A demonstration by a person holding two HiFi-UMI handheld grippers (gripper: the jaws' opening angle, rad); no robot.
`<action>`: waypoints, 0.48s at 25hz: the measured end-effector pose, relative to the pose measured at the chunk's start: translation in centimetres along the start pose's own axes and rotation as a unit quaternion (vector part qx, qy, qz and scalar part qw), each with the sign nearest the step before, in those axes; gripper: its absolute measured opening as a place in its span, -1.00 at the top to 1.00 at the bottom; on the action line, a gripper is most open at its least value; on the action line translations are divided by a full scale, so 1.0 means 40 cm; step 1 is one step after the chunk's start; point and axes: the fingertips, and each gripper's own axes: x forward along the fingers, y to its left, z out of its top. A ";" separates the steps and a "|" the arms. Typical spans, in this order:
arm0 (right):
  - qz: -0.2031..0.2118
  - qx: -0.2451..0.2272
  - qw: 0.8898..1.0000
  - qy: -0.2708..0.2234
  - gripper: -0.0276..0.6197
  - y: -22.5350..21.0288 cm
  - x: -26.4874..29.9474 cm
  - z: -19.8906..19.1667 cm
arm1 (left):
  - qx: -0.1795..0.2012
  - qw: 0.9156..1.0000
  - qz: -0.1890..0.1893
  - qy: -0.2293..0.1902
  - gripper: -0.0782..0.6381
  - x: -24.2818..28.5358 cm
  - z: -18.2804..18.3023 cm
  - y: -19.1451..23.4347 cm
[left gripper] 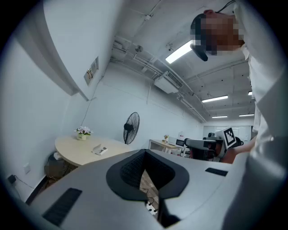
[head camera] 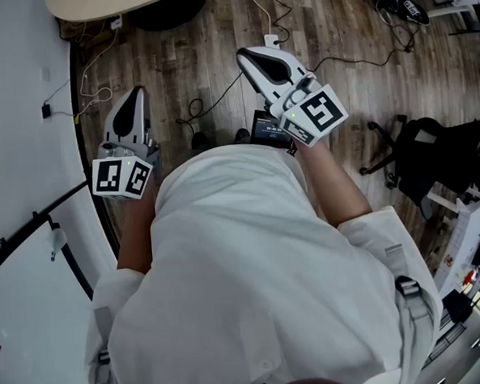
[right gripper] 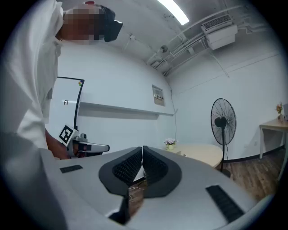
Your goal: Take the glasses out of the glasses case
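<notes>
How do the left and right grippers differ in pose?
The left gripper points almost straight up the head view; the right gripper slants toward the upper left. The right gripper sits higher in that view than the left gripper. Both are shut and empty, over the wooden floor.

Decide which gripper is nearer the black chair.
Right. In the head view the right gripper is left of the black chair; the left gripper is farther left, past the person's torso.
</notes>
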 end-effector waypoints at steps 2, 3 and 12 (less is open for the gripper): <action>0.005 0.016 1.000 -0.001 0.84 -0.010 -0.034 -0.004 | 0.003 1.000 0.001 0.004 0.75 0.007 -0.006 -0.035; 0.005 0.019 1.000 0.000 0.84 -0.015 -0.052 -0.007 | 0.003 1.000 0.001 0.005 0.75 0.011 -0.010 -0.051; -0.007 0.030 0.999 -0.008 0.84 -0.078 -0.210 -0.015 | -0.013 1.000 -0.010 0.003 0.75 0.065 -0.055 -0.189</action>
